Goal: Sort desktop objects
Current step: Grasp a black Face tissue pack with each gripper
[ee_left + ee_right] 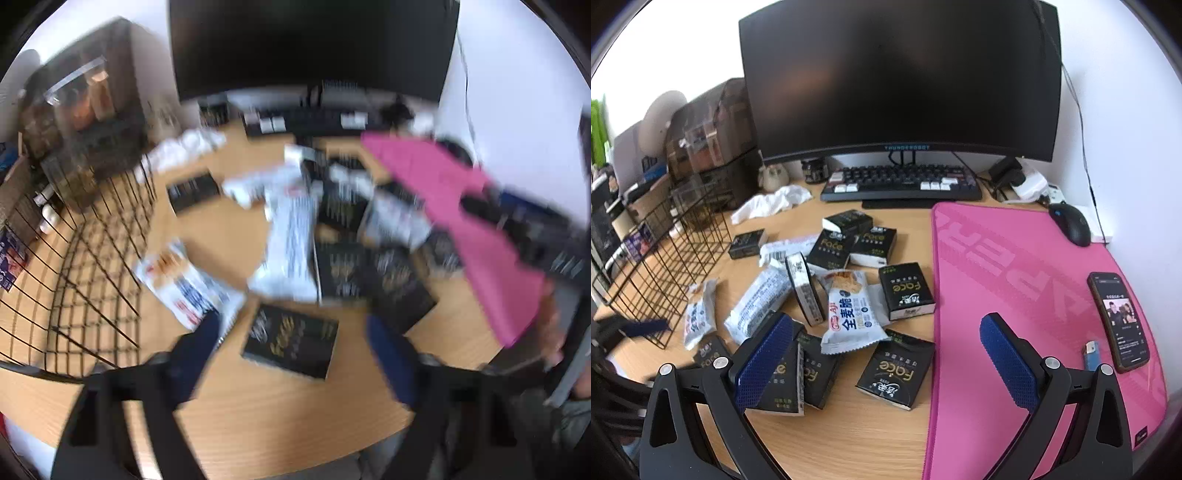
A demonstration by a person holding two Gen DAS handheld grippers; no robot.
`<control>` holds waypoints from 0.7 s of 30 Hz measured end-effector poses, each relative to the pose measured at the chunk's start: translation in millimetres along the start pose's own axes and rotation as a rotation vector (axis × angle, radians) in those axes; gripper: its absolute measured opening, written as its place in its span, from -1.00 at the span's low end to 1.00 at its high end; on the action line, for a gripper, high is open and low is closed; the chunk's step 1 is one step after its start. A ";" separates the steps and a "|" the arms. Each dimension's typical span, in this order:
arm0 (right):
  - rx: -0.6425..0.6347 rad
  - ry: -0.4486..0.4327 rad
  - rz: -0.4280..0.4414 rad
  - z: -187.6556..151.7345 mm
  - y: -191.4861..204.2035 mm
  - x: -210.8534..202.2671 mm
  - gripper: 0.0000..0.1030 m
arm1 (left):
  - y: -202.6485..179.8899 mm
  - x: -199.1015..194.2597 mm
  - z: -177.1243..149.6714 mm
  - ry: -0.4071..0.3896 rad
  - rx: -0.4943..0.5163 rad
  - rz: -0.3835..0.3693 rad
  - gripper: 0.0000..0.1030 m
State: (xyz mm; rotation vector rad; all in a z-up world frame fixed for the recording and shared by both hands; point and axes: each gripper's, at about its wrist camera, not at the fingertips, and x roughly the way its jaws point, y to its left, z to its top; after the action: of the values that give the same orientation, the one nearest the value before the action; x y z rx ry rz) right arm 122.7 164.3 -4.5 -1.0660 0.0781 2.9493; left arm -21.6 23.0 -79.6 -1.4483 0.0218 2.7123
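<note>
The left claw [291, 354] hung open over the wooden bench [280, 417], nothing between its blue pads [201, 354]. Just ahead of the fingertips, and centred in the gap, lay a black tissue pack [291, 341], flat on the bench, its long axis running roughly crosswise to the claw's line of reach and tilted a little. The left claw was judged the nearer one to this pack, so a short forward drop would likely bracket it. To the left stood the empty-looking wire basket [85, 258], the probable destination. The left view was blurred, and the gold lettering there could not be read.

The right claw [886, 354] stood fully open and empty above the pile. Between its fingers lay another black pack [895, 369] printed "Face". A white snack wrapper [849, 310] carried "Aji" and Chinese characters for whole-wheat crisp. More black "Face" packs and white wrappers lay scattered toward the keyboard [901, 182]. The monitor [901, 77] bezel read "THUNDEROBOT". A pink mat [1015, 277] on the right held a phone [1119, 321], a small blue lighter [1091, 354] and a mouse [1071, 223].
</note>
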 end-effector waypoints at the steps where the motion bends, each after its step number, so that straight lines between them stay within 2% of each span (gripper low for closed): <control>1: -0.004 0.003 -0.002 -0.4 0.0 1.5 0.99 | -1.4 7.9 -3.6 0.020 0.003 -0.003 0.50; 7: -0.007 0.019 -0.001 -2.3 -1.2 6.9 0.99 | -3.3 16.3 -4.9 0.014 0.012 0.005 0.50; 11: -0.016 0.036 -0.001 -3.8 -0.8 12.5 0.99 | 5.3 34.9 -6.3 0.053 -0.004 0.014 0.50; 15: -0.009 0.055 -0.014 -5.1 -5.5 18.4 0.99 | 6.5 37.5 -6.2 0.043 -0.005 0.011 0.52; 17: -0.006 0.061 -0.016 -5.8 -7.8 21.9 0.99 | 7.1 37.2 -6.2 0.038 -0.006 0.008 0.48; 18: -0.008 0.065 -0.022 -6.3 -9.1 24.3 0.99 | 8.0 35.9 -6.1 0.031 -0.007 0.012 0.36; 21: 0.007 0.101 -0.040 -11.1 -15.0 34.7 0.99 | 11.6 34.0 -5.2 0.039 -0.018 -0.006 0.34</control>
State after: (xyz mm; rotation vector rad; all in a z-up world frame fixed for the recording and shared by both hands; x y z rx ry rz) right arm 103.4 178.3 -35.9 -1.2009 0.0666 2.8572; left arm -36.9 13.0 -111.0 -1.5041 -0.0044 2.6862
